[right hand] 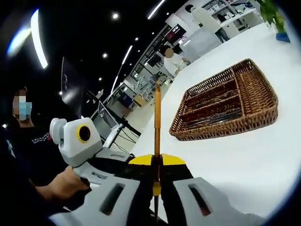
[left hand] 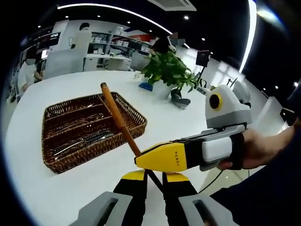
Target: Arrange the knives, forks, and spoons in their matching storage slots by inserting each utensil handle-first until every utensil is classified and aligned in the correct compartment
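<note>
Utensil [left hand: 118, 117]: your wooden-handled piece is held above the white table [left hand: 70, 188], long axis rising from the jaws, handle end pointing toward the wicker tray [left hand: 136, 123] | left gripper [left hand: 154, 176]: jaws clamp its dark lower end | right gripper [right hand: 157, 165]: also pinches it (crossing from the side) | tray: holds sorted cutlery.

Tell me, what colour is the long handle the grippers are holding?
Orange-brown. The utensil handle shows best in the left gripper view, rising above the wicker tray.
</note>
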